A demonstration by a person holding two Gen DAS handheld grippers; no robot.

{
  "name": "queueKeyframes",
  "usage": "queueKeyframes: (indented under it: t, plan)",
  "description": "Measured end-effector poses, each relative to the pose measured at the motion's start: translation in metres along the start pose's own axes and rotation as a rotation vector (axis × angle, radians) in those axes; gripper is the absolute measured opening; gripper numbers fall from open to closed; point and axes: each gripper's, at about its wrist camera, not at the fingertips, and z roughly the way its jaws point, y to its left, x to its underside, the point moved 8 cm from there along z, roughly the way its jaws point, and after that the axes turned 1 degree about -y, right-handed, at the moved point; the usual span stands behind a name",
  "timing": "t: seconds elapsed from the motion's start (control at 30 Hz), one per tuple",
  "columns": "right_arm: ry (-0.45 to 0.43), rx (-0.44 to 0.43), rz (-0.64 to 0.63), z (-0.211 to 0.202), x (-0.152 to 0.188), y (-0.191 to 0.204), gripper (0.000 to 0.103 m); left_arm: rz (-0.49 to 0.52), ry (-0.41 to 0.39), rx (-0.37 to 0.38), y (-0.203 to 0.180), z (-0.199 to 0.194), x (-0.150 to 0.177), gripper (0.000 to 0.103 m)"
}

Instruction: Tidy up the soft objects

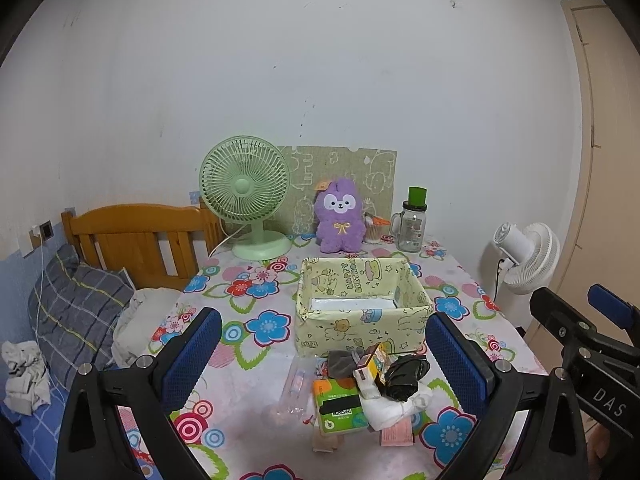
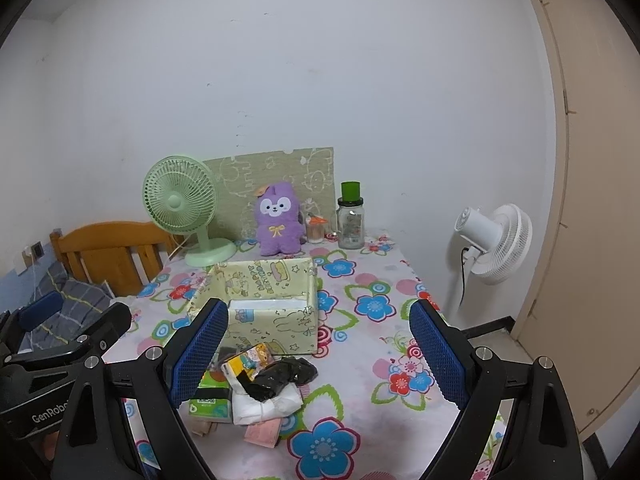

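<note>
A pile of soft items lies on the floral tablecloth in front of a yellow patterned open box: a green tissue pack, a black bundle, white cloth, a yellow packet and a clear plastic wrapper. My left gripper is open and empty above the pile. My right gripper is open and empty, just right of the pile; it also shows at the right edge of the left wrist view.
At the table's back stand a green fan, a purple plush, a glass jar with green lid and a small container. A wooden bed is left; a white fan is right.
</note>
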Motion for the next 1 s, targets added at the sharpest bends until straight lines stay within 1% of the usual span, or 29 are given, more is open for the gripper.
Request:
queueKeyframes:
  t: [0.43,1.0]
  plan:
    - [-0.003,0.006,-0.001,0.0001,-0.0005,-0.0003,0.094,0.015,-0.012,-0.012,-0.0007,0.0016,-0.0014,0.102]
    - [-0.003,0.011,-0.001,0.0004,-0.0015,0.0005,0.094,0.018,-0.007,-0.007,-0.0034,0.0022,0.0011,0.1]
